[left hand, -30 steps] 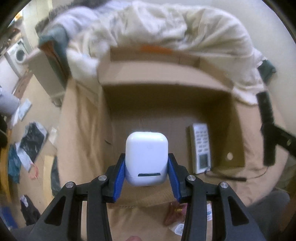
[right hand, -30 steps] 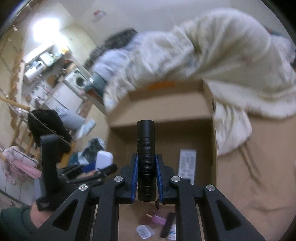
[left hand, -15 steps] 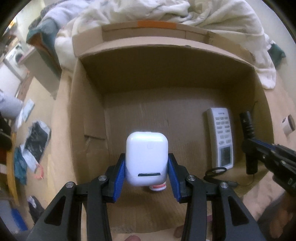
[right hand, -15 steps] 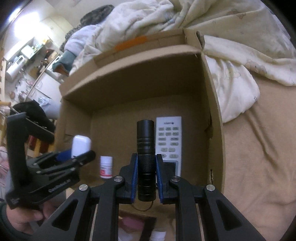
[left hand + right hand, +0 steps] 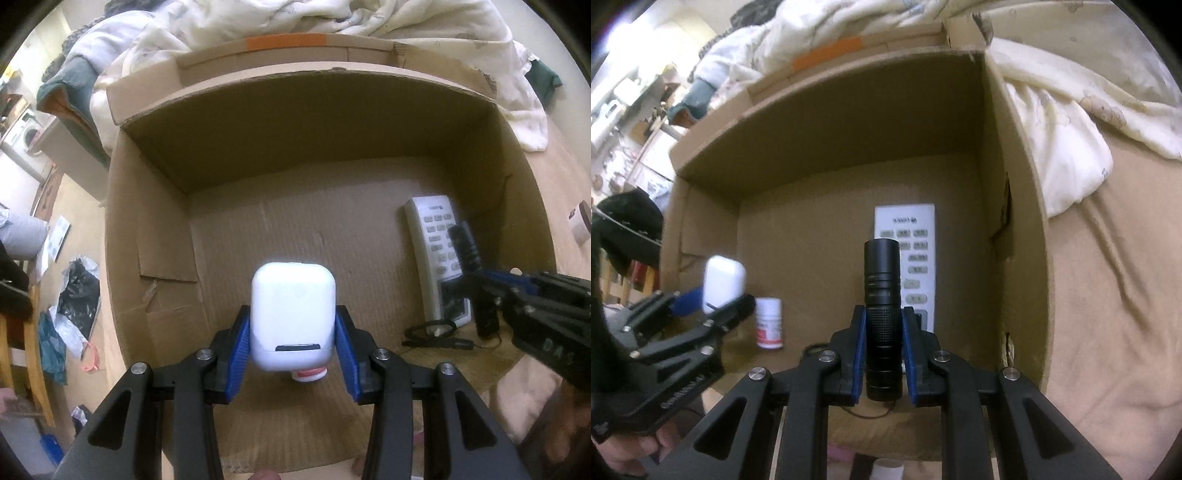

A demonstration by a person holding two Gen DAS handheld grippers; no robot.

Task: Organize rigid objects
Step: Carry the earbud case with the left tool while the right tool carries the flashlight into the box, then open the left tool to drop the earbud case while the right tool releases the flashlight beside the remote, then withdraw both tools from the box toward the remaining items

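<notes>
My left gripper (image 5: 293, 352) is shut on a white earbud case (image 5: 293, 314) and holds it over the open cardboard box (image 5: 332, 122). My right gripper (image 5: 884, 349) is shut on a black flashlight (image 5: 881, 295), held over the box's right half, above a white remote (image 5: 916, 236) lying on the box floor. The remote (image 5: 432, 236) also shows in the left wrist view, with the flashlight (image 5: 467, 251) over it. A small white bottle with a red label (image 5: 769, 323) stands on the box floor, just below the earbud case (image 5: 724, 278).
A black looped cord (image 5: 434, 332) lies by the remote's near end. A rumpled cream duvet (image 5: 1071, 122) lies behind and to the right of the box on the tan sheet (image 5: 1108, 277). Floor clutter shows at the left (image 5: 77, 295).
Both grippers have moved forward and down over the box with their objects still held. The box interior now fills both views, and the right gripper's flashlight sits over the remote.
</notes>
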